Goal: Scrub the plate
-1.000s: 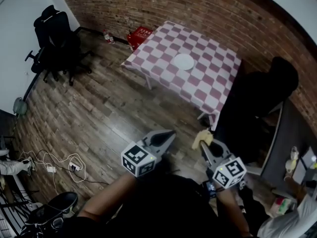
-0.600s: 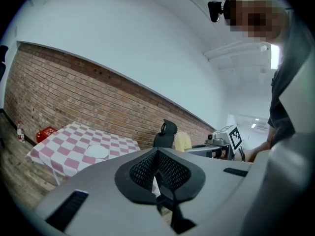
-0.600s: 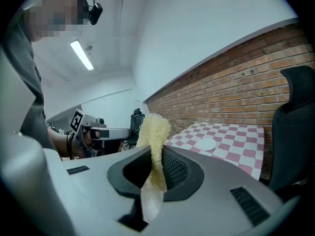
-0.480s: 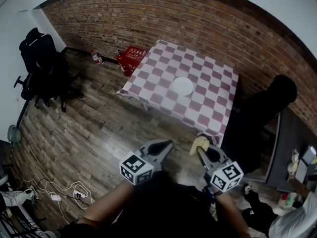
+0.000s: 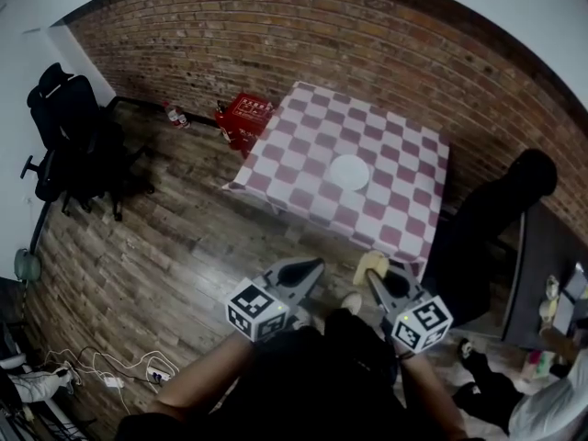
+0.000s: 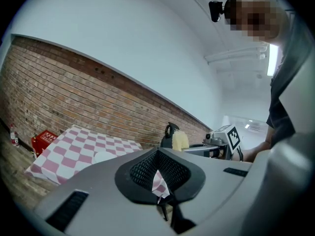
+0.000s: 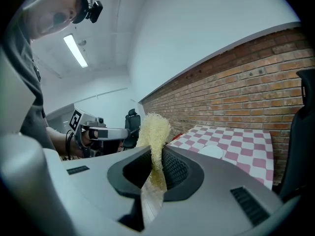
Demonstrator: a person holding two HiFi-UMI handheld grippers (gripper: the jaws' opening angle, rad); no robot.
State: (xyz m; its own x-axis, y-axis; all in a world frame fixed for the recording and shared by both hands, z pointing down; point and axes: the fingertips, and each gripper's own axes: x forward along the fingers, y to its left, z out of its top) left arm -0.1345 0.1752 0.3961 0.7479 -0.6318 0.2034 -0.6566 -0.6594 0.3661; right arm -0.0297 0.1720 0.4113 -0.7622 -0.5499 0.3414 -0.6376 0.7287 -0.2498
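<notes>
A white plate [image 5: 349,172] lies near the middle of a table with a pink-and-white checked cloth [image 5: 303,182], far ahead of both grippers. My left gripper [image 5: 315,266] is shut with nothing in it, held in the air over the wooden floor short of the table. Beside it, my right gripper [image 5: 372,274] is shut on a yellow fibrous scrubber [image 5: 369,265] that sticks out past its tips. In the right gripper view the scrubber [image 7: 153,132] stands up between the pads, with the plate [image 7: 211,151] beyond it. The left gripper view shows the plate [image 6: 106,156] over its closed jaws.
A black office chair [image 5: 69,131] stands at the left wall. A red crate [image 5: 246,113] and a bottle [image 5: 176,115] sit by the brick wall. A dark chair [image 5: 501,219] stands at the table's right side. Cables [image 5: 115,379] lie on the floor at left.
The table and plate have drawn nearer and shifted right in the head view. Both grippers keep their pose, the right one still holding the scrubber.
</notes>
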